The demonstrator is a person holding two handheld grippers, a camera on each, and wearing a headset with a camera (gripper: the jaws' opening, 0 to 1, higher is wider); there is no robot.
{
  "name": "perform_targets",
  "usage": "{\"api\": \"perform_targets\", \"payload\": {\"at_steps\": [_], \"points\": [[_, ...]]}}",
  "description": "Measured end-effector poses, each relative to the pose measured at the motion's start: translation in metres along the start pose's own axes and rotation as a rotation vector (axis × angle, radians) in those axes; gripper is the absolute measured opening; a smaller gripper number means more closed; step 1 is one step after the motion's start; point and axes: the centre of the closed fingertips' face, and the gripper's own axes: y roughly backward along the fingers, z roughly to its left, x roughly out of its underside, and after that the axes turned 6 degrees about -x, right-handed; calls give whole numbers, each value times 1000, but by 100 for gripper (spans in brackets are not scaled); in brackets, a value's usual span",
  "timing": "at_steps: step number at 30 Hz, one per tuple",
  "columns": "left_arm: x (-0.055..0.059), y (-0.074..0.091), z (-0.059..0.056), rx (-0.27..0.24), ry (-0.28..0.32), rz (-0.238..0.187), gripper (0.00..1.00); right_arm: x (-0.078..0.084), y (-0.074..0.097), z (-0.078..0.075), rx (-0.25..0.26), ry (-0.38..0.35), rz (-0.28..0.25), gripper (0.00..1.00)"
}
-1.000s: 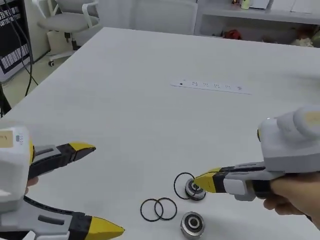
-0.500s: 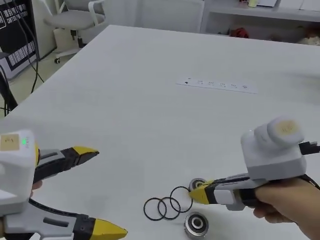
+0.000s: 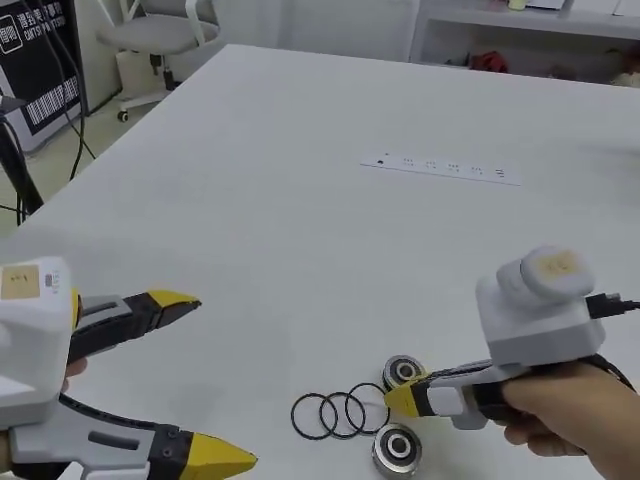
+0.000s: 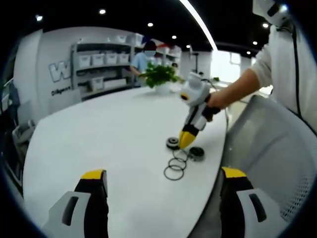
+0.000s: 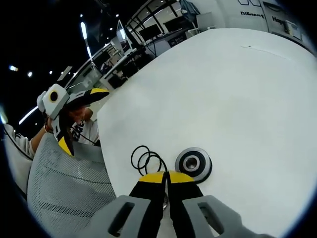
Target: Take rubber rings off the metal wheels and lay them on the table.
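Progress: three rubber rings (image 3: 340, 413) lie overlapping on the table (image 3: 300, 200), two metal wheels (image 3: 403, 371) at their 2 and 4 o'clock look bare, my right gripper (image 3: 392, 400) sits jaws-together against the nearest ring, and my left gripper (image 3: 222, 381) waits jaws-apart at 8 o'clock.

The left gripper (image 3: 215, 380) and right gripper (image 3: 393, 400) have pale grey bodies, black jaws with yellow tips; the sleeve (image 4: 261, 67) is white.

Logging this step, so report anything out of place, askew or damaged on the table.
Nothing stands out. Three rubber rings lie flat in an overlapping chain beside two metal wheels. Both wheels lie flat on the table and look intact.
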Motion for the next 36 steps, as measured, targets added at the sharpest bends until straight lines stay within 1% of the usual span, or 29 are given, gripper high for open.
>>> {"api": "perform_targets", "payload": {"at_steps": [5,8,11,13,15,17,18,20,21,23,27,29,34,36], "points": [[1,0,1,-1,0,3,95,2,0,-1,7,3,10,0],[-2,0,1,-4,20,-18,95,3,-1,-1,4,-1,11,0],[0,0,-1,4,20,-12,94,4,-1,-1,8,2,14,0],[2,1,-1,4,5,-1,94,5,0,-1,11,9,18,0],[1,1,0,2,-2,0,94,5,1,-1,14,11,18,0],[-3,1,-1,5,20,-25,95,6,2,-1,15,13,19,0],[-3,1,-1,4,32,-30,95,6,2,-1,16,13,20,0],[-1,1,-1,2,18,-15,95,7,3,-1,18,14,20,0],[1,0,-2,4,-7,-6,94,7,4,-1,20,13,22,0],[2,-1,-4,14,-7,5,94,8,4,-1,21,13,25,1],[0,-1,-5,17,-11,-3,94,7,5,2,19,11,19,3],[-1,0,-5,16,5,-11,95,6,5,1,23,26,19,4],[1,0,-5,17,-16,6,94,3,10,1,25,27,7,5],[0,0,-5,17,-18,4,94,3,13,0,30,32,3,5]]}}
